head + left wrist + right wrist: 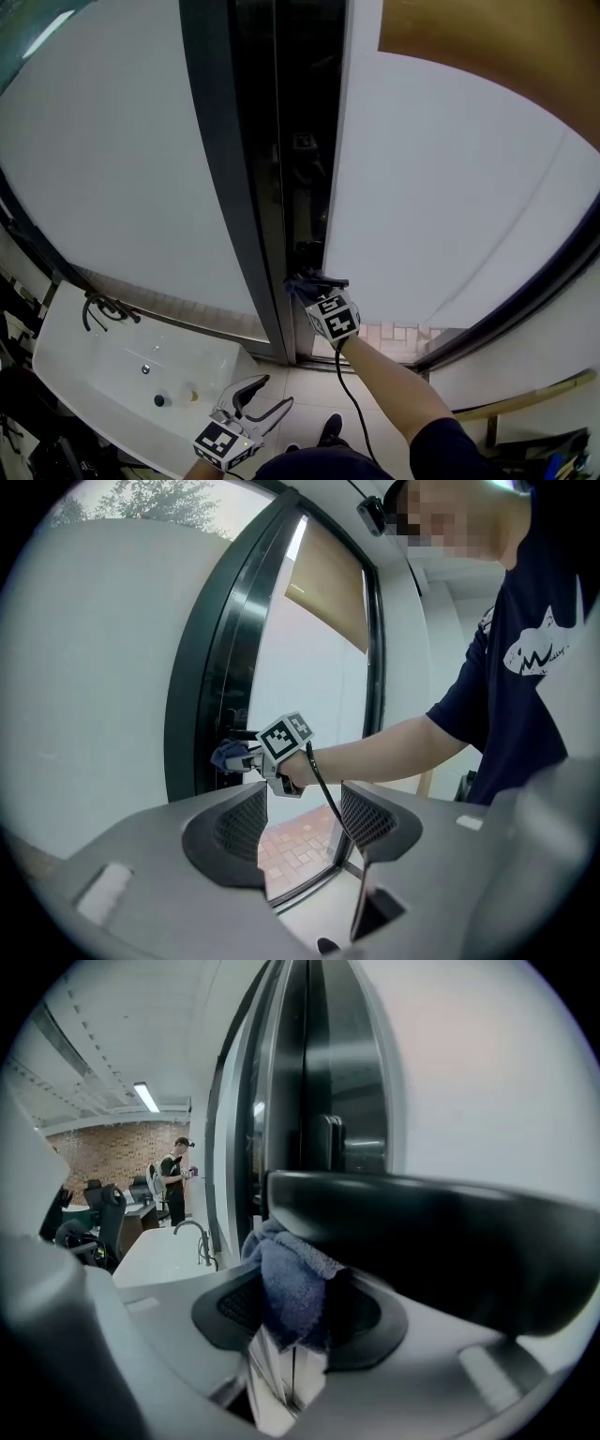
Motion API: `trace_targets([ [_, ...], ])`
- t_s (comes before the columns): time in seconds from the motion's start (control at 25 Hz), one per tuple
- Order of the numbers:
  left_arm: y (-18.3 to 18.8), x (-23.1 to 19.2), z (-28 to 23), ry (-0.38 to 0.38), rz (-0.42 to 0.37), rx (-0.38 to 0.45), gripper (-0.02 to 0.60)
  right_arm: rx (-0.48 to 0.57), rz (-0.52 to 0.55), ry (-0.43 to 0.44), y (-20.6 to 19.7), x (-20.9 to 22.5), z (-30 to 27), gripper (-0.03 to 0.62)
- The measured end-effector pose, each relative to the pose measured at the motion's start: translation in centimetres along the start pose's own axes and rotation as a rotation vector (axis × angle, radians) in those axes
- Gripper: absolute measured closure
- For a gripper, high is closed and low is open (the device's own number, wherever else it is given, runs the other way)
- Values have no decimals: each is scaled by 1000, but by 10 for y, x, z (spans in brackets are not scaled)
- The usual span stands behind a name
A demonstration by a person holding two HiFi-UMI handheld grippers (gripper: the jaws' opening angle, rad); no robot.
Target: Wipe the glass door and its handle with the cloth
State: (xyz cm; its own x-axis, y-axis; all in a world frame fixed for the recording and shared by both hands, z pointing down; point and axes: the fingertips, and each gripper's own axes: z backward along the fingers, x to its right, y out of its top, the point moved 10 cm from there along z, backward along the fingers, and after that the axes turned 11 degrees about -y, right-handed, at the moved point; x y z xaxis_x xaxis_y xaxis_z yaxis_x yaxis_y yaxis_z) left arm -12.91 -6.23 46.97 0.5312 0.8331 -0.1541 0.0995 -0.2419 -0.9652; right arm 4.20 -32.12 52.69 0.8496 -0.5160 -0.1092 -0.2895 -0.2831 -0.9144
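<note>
Blue cloth (291, 1293) sits clamped in the right gripper (317, 281), pressed against the handle (422, 1241) of the glass door (450, 187). Risk: if the pinch is shallow, the cloth may slip free during a stroke. Right arm extends forward. The left gripper (264, 401) hangs low beside the white sink (103, 361), jaws apart, empty.

Bright daylight washes the glass door (450, 187) white, with fisheye bending, dark corners and blurred foreground

blue cloth (291, 1293), black door frame (230, 187)
</note>
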Motion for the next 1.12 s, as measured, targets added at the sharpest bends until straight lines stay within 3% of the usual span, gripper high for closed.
trace_targets([
  [0.52, -3, 6, -2, -36, -13, 40, 339, -75, 8, -83, -23, 31, 20, 425],
  [0.92, -7, 11, 2, -30, -22, 50, 339, -2, -248, 52, -12, 7, 9, 424],
  [1.12, -1, 13, 4, -8, -10, 41, 339, -16, -236, 43, -17, 11, 4, 424],
])
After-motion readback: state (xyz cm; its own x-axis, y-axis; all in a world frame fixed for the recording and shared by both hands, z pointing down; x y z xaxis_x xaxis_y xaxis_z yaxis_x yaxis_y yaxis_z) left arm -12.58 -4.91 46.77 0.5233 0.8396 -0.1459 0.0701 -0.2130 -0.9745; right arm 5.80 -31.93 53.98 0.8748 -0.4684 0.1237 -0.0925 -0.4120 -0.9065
